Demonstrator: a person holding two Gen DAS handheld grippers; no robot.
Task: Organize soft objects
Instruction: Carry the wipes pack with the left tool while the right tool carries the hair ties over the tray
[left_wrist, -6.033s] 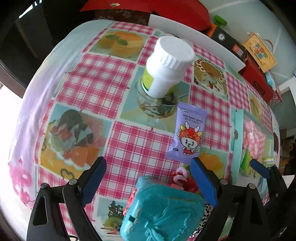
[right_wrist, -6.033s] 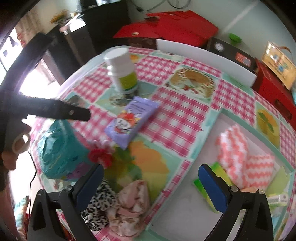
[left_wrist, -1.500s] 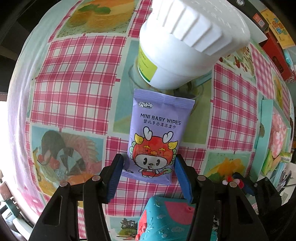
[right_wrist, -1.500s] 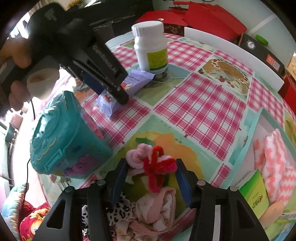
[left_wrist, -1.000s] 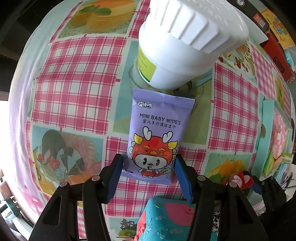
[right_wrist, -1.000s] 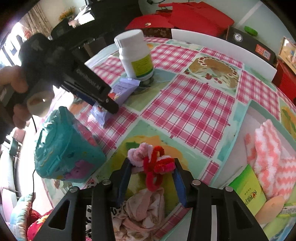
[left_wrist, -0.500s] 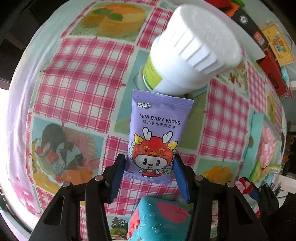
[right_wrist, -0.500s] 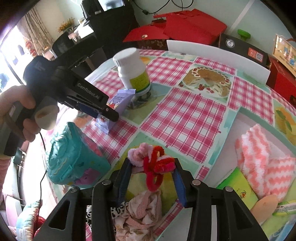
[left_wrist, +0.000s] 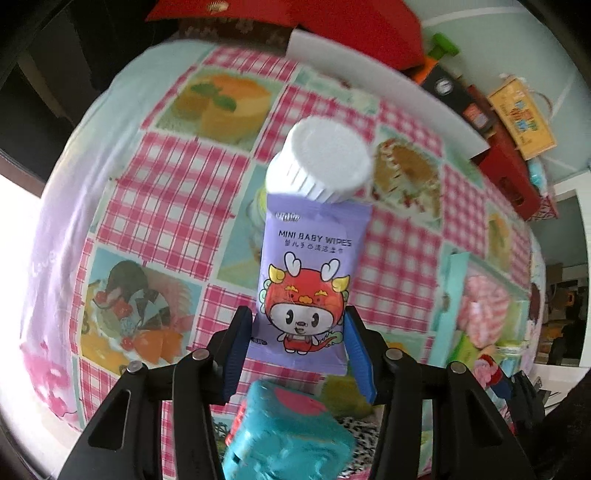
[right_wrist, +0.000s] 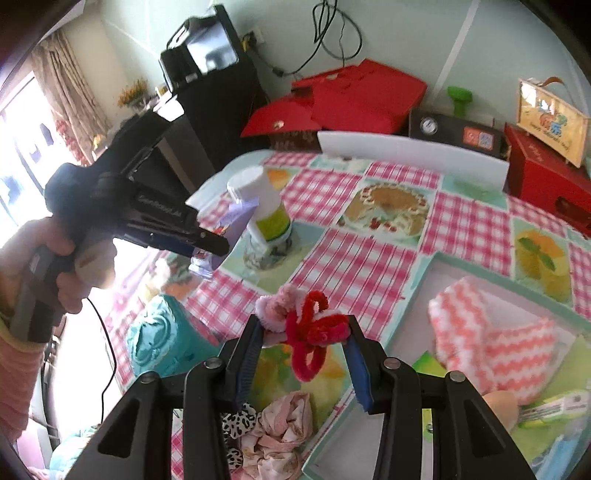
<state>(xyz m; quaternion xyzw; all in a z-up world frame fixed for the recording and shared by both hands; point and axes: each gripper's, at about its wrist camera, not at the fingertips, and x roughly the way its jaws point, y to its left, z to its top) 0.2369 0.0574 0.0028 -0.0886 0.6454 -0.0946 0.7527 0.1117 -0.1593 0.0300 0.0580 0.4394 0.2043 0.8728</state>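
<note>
- The tray (right_wrist: 417, 291) at the counter's right edge held a pink zigzag cloth (right_wrist: 491, 332).
- The left gripper (left_wrist: 299, 343) clamped the wipes pack (left_wrist: 306, 277).
- The right gripper (right_wrist: 303, 350) clamped a pipe-cleaner flower (right_wrist: 306, 328).

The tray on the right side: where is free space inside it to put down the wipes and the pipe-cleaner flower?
The tray is bare along its near-left floor, beside the pink zigzag cloth. Its right end is crowded with packets. The checked tablecloth between the white bottle and tray is also bare.

A smooth purple plastic film wipes packet (left_wrist: 308, 280) is seen before a matt white plastic bottle (left_wrist: 317, 162) with a ribbed cap. The checked tablecloth (left_wrist: 166, 192) looks slightly glossy. Fuzzy pink and red pipe cleaners (right_wrist: 306, 328), crumpled cloth scrunchies (right_wrist: 273, 432) and a fluffy zigzag towel (right_wrist: 491, 332) are shown.
</note>
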